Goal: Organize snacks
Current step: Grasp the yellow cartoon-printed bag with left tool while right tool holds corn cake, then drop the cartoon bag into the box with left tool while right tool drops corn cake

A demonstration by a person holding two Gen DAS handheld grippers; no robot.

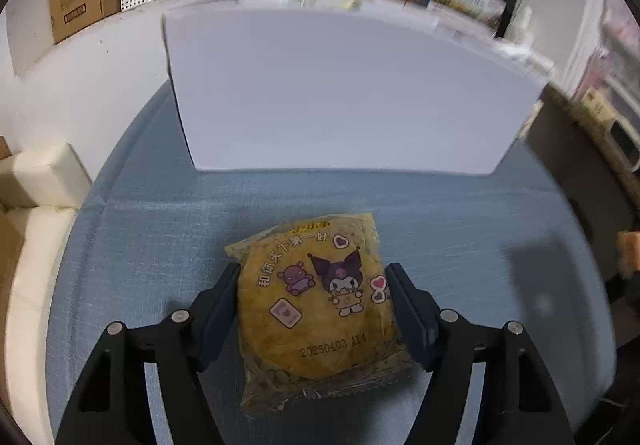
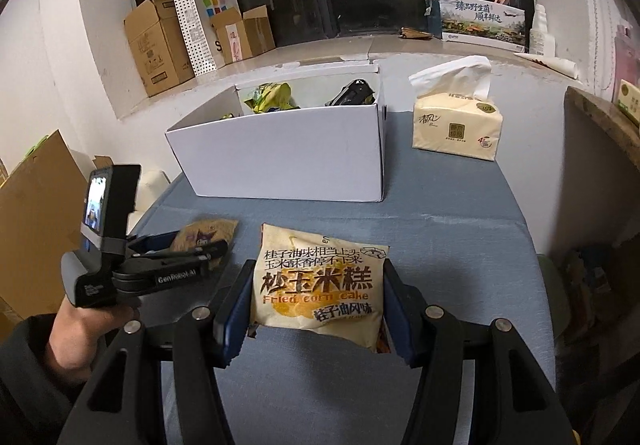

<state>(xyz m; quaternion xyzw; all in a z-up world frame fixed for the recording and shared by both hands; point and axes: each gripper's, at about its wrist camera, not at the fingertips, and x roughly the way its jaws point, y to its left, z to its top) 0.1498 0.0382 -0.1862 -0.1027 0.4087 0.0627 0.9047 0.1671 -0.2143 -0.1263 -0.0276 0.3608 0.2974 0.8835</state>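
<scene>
My left gripper point(image 1: 314, 285) is shut on a yellow snack packet point(image 1: 316, 309) printed with purple cartoon figures, held just above the blue tablecloth. The same gripper point(image 2: 188, 245) and packet point(image 2: 200, 235) show at the left of the right wrist view. My right gripper point(image 2: 318, 285) is shut on a cream fried corn cake packet point(image 2: 320, 285), lifted off the cloth. A white cardboard box point(image 2: 288, 153) stands behind both, open on top, with several snack packets inside point(image 2: 272, 97). In the left wrist view only its blank front wall point(image 1: 344, 93) shows.
A tissue pack point(image 2: 458, 121) stands right of the box on the blue tablecloth point(image 2: 440, 245). Cardboard boxes point(image 2: 160, 41) and a dotted paper bag point(image 2: 204, 25) line the windowsill. A cream sofa point(image 1: 36, 205) is to the left. A wooden edge point(image 2: 600, 121) is at right.
</scene>
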